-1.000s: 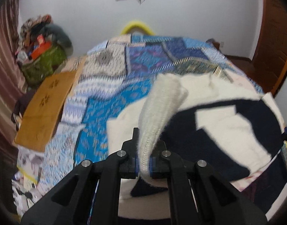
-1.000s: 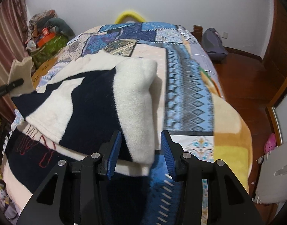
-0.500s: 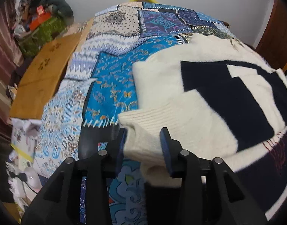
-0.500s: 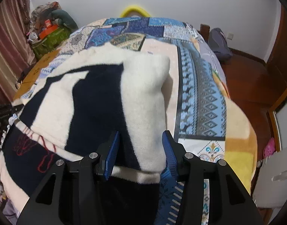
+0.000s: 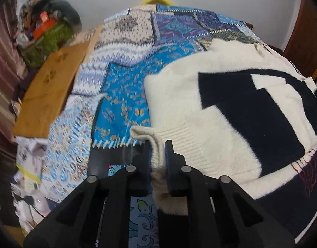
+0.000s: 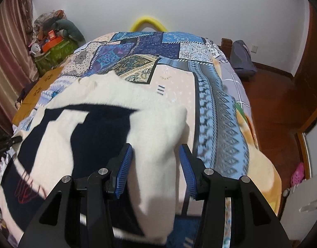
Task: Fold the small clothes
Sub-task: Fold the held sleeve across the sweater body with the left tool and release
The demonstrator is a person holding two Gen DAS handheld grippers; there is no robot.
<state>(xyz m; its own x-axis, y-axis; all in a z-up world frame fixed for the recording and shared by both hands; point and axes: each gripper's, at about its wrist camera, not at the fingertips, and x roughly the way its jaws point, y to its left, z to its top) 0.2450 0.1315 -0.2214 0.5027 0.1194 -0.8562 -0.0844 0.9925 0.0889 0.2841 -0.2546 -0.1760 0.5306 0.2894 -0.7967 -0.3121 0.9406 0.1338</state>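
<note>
A cream and navy fuzzy sweater (image 5: pixel 231 107) lies spread on the patchwork bedspread (image 5: pixel 125 95). My left gripper (image 5: pixel 157 150) is shut on the sweater's ribbed cream cuff at its near left corner, low over the bed. In the right wrist view the sweater (image 6: pixel 108 111) fills the left half. My right gripper (image 6: pixel 156 155) is open, its blue pads either side of a cream fold of the sweater's near right edge without squeezing it.
A brown cardboard sheet (image 5: pixel 48 88) lies at the bed's left edge. A pile of bags and clothes (image 5: pixel 46 31) stands by the far left wall. The wooden floor (image 6: pixel 278 111) and a grey bag (image 6: pixel 241 57) lie right of the bed.
My left gripper brought the raised cuff down onto the sweater, opened, then closed on the cuff again. My right gripper stayed open and moved forward along the sweater's right edge.
</note>
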